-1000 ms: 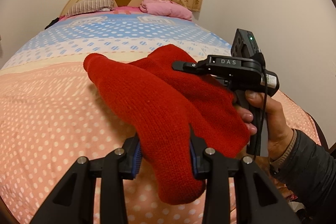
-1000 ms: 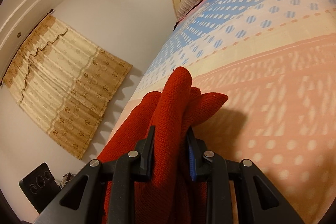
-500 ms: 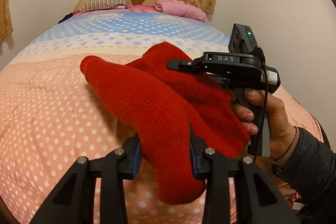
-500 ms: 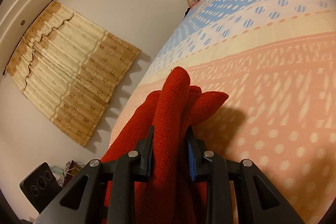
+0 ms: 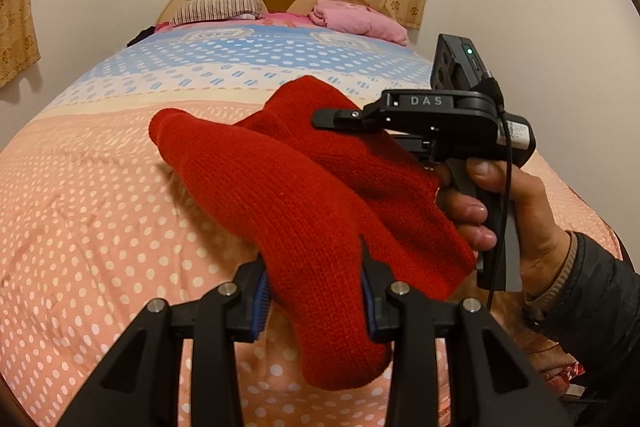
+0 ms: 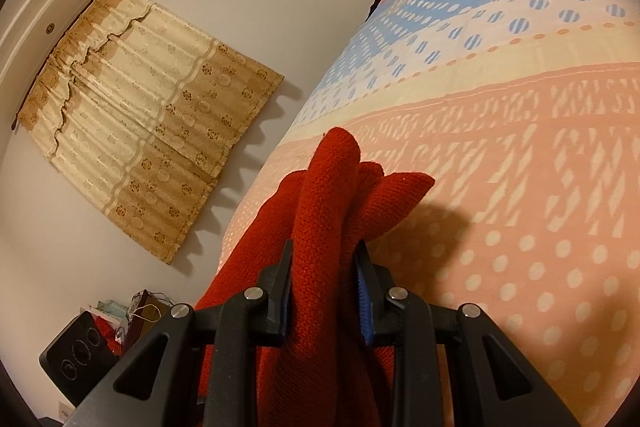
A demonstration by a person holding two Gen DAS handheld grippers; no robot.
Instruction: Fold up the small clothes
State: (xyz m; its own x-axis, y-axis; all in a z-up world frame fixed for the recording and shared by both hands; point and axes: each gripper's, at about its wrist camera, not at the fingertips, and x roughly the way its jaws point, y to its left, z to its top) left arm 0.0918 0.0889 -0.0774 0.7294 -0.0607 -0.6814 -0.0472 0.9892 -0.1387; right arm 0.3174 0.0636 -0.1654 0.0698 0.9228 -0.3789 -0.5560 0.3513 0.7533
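Left tool (image 5: 314, 291) is clamped on a red knit garment (image 5: 280, 187), which is held up off the bed (image 5: 80, 211). Right tool (image 6: 322, 287) is clamped on bunched folds of the same garment (image 6: 324, 195), just right of and beyond the left tool. The only legible writing is "DAS" in white on the right tool's black body (image 5: 426, 101). A hand (image 5: 516, 219) grips its handle.
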